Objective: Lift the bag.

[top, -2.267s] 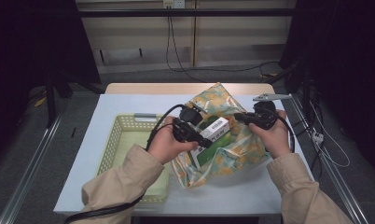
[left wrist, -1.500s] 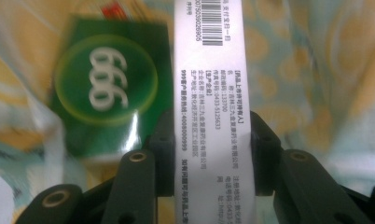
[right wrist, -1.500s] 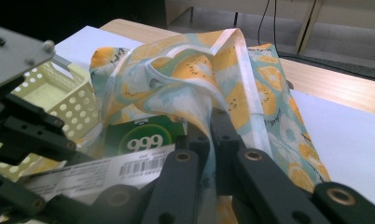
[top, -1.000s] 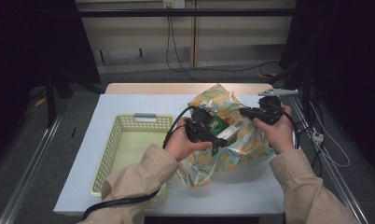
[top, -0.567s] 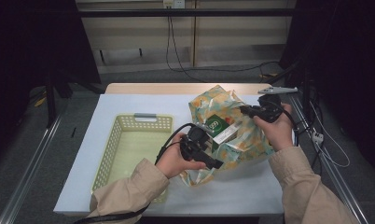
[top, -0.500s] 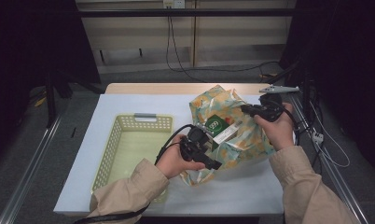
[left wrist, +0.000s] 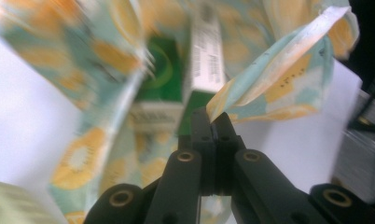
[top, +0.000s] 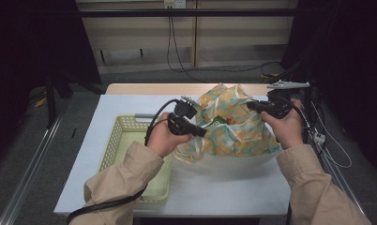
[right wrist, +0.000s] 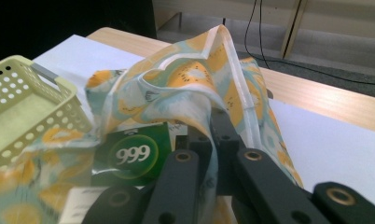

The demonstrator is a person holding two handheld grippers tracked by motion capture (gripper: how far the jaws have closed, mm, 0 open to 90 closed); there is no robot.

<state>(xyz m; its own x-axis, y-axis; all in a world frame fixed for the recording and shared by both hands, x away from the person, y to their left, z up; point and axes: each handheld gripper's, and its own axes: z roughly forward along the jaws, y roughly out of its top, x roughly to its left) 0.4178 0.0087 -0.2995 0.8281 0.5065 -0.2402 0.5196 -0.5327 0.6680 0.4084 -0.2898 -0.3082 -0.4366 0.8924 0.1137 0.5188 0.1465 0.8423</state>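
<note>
A bag (top: 238, 131) printed in yellow and teal stands on the white table, its mouth held apart by both grippers. My left gripper (top: 203, 133) has just been closing and is now shut on the bag's near left edge (left wrist: 269, 60), with a strip of it pinched between the jaws (left wrist: 212, 116). On the far right, my right gripper (top: 250, 105) is shut on the bag's rim, and fabric drapes over its jaws (right wrist: 213, 121). Inside lie a green box marked 999 (right wrist: 132, 151) and a white labelled box (left wrist: 206, 51).
A pale green perforated basket (top: 116, 140) sits on the table to the left of the bag, close to my left forearm. The white table top (top: 224, 187) reaches toward the person. A wooden strip (right wrist: 316, 102) and cables lie beyond.
My left gripper rose from the bag's front to its left edge and shut on it, lifting that side. The right gripper held its place on the rim.
</note>
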